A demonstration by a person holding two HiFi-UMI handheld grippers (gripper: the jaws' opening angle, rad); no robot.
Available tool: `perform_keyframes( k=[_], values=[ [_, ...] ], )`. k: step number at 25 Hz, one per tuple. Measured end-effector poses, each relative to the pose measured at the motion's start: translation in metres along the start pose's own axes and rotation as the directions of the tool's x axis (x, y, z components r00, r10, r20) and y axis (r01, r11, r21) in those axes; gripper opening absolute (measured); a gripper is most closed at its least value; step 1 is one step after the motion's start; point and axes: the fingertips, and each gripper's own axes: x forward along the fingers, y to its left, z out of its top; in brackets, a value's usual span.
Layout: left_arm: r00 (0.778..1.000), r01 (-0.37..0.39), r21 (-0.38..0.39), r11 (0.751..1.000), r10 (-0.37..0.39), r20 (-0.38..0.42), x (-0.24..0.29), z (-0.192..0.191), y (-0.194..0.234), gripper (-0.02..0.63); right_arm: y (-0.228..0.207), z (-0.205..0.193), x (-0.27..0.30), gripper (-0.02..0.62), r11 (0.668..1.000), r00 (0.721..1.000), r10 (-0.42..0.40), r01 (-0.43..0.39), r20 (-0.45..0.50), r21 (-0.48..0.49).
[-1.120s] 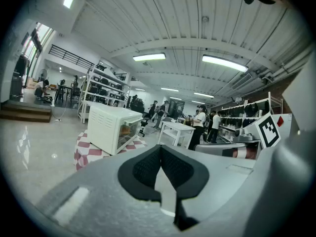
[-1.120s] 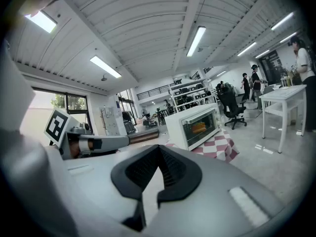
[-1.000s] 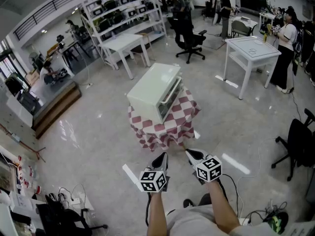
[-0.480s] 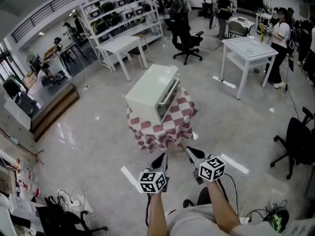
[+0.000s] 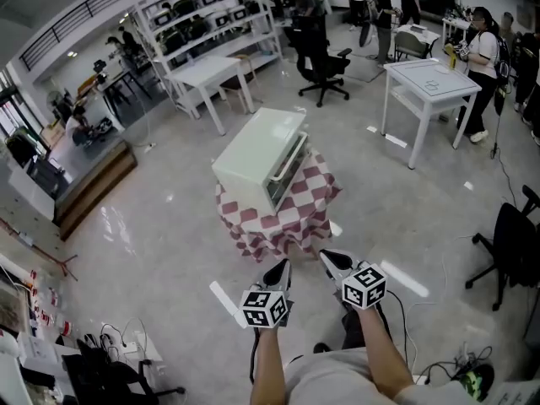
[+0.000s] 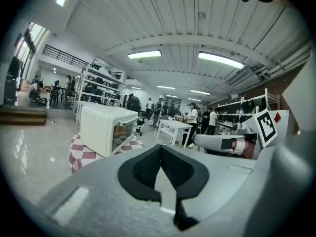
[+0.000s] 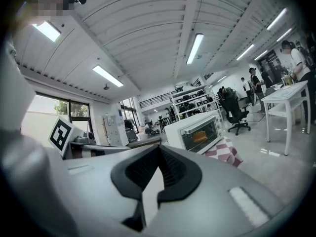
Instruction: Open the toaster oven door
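Note:
A white toaster oven [image 5: 260,152] stands on a small table under a red-and-white checked cloth [image 5: 295,209], a few steps ahead of me. Its glass door [image 5: 285,169] faces right and is closed, with the handle along its top edge. Both grippers hang low in front of my body, well short of the table. My left gripper [image 5: 280,268] and my right gripper [image 5: 327,258] are both shut and hold nothing. The oven [image 6: 105,128] shows left of centre past the left gripper [image 6: 160,148]. It also shows as the oven [image 7: 194,131] right of centre past the right gripper [image 7: 159,148].
A white table [image 5: 432,81] stands at the right and a black office chair [image 5: 322,64] beyond the oven. Another white table [image 5: 207,76] and shelving [image 5: 211,24] are at the back left. People stand at the back right. Cables [image 5: 118,340] lie on the floor at my left, a dark chair [image 5: 510,243] at my right.
Both grippers stay shut and keep about the same place. The view has shifted slightly, and people at the back have moved.

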Motion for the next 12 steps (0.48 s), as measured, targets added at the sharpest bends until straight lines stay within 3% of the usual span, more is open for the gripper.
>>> perform_keyframes(
  k=[8,12],
  values=[
    [1.0,-0.019,0.026,0.999,0.019,0.005,0.052,0.029,0.014,0.003,-0.05,0.016,0.025,0.003,1.0,1.0,-0.009,0.009,0.002,-0.013],
    [0.998,-0.064,0.028,0.998,0.064,0.007,0.083,0.036,0.029,0.003,-0.082,0.022,0.041,0.003,1.0,1.0,-0.004,0.003,-0.013,-0.027]
  ],
)
